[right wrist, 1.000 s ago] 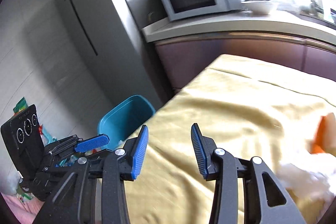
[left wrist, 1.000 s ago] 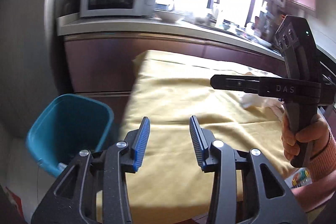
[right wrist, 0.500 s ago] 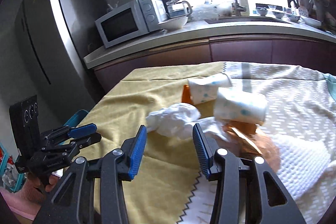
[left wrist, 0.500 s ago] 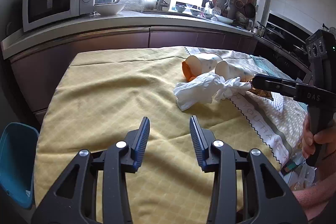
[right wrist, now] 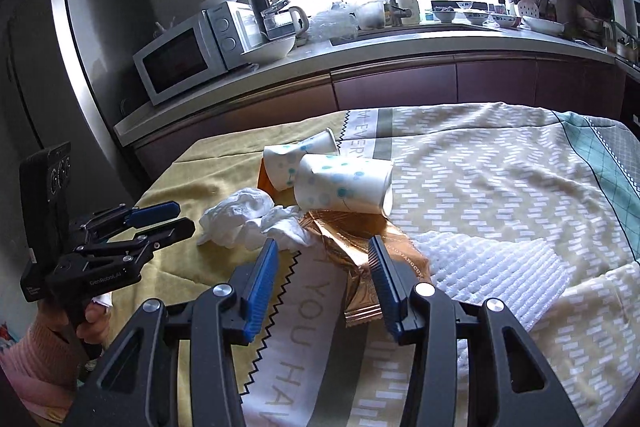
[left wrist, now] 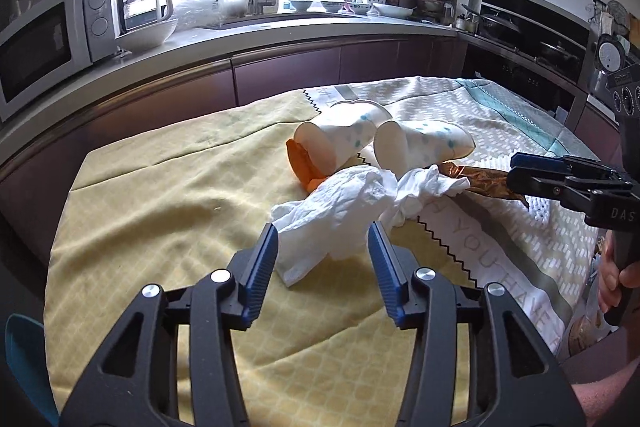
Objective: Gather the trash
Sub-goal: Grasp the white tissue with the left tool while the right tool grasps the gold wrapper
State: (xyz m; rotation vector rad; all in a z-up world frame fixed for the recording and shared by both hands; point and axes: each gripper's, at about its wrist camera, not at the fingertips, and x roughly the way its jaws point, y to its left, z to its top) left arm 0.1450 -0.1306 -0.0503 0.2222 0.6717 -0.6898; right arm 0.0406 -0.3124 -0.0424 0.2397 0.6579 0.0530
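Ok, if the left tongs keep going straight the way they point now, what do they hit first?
Most likely the crumpled white tissue, which lies right ahead of the opening, empty left tongs. The paper cups lie further back. Depth is hard to judge.

Both wrist views look down, close; share crumpled tissue [left wrist: 336, 215], cups [right wrist: 340, 183].

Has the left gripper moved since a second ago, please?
Yes. The left gripper swung away from the blue bin toward the crumpled tissue; its jaws are opening, gripping nothing.
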